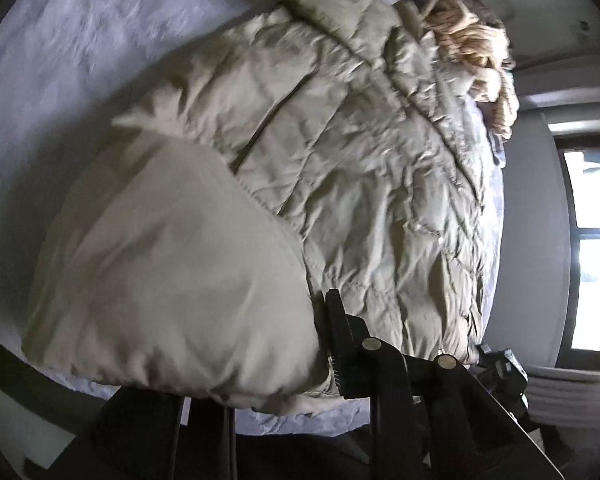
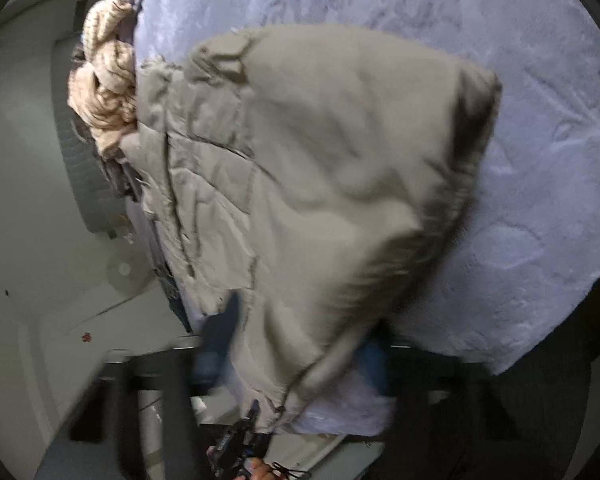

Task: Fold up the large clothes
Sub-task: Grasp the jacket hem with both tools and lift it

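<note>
Across the bed [image 1: 60, 60], on its pale lilac cover, lies a beige quilted jacket [image 1: 360, 160]. Reaches from the near edge almost to the far one, with its padded, creased panels flat on the cover. Ends just beside a striped cream sweater [image 1: 472, 52] bunched at the far edge. Shows a window [image 1: 596, 200] past the bed's side in the left wrist view.

At the near edge, has its smooth plain part raised off the cover and folded up toward both cameras. Left fingers [image 1: 338, 332] clenched on the jacket: one black, ridged finger pressed against the fold's hem, the other hidden under the cloth. Right fingers [image 2: 216, 336], blue and blurred, clenched on the jacket too, one on each side of a gathered strip of hem near the bed's near corner, cloth pinched between them and hanging taut up to the lifted flap.

Below that corner in the right wrist view, catches the left tool's dark body beside the bed, with part of a hand [image 2: 260, 472] at the bottom edge.
</note>
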The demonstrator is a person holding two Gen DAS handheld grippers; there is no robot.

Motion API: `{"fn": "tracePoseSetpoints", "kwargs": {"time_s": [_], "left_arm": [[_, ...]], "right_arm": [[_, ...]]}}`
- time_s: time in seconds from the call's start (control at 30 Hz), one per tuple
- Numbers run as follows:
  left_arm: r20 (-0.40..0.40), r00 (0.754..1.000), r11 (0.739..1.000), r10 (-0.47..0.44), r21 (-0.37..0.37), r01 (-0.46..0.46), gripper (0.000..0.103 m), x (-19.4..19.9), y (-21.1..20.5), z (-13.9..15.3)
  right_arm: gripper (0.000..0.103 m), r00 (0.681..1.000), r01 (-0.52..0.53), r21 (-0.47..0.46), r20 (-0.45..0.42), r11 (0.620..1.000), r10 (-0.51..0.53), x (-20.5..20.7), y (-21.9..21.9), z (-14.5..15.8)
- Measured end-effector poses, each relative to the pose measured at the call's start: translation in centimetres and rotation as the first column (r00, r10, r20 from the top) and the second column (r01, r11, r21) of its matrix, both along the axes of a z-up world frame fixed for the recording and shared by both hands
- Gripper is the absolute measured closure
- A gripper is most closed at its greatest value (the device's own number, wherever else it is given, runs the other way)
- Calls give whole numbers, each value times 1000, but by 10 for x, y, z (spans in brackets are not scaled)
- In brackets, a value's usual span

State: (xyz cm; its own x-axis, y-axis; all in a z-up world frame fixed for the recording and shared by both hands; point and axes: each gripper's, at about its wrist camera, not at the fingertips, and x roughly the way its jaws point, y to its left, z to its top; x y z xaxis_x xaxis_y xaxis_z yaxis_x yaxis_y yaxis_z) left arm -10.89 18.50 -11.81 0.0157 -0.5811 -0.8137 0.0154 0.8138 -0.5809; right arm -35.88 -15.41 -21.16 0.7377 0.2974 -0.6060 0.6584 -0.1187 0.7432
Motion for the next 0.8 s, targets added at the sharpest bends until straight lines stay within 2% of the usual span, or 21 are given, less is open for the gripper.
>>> {"fn": "tracePoseSetpoints", "kwargs": {"time_s": [0.03, 0.13, 0.4, 0.6, 0.8], "left_arm": [[14, 1000, 1000, -5, 0, 5, 86, 1, 0, 4], [41, 999, 1000, -10, -6, 11, 86, 3, 4, 12], [163, 984, 997, -71, 17, 69, 86, 10, 1, 47], [215, 975, 999, -53, 10, 52, 86, 24, -7, 71], [293, 955, 999, -49, 17, 46, 86, 48, -21, 102]], "right_arm": [[85, 999, -17, -14, -28, 1000, 16, 2, 1, 1], [92, 998, -48, -79, -36, 996, 46, 5, 2, 11], [94, 980, -191, -268, -105, 944, 168, 26, 1, 52], [95, 964, -264, -324, -124, 908, 235, 44, -7, 72], [95, 952, -307, -407, -109, 860, 287, 72, -19, 109]]}}
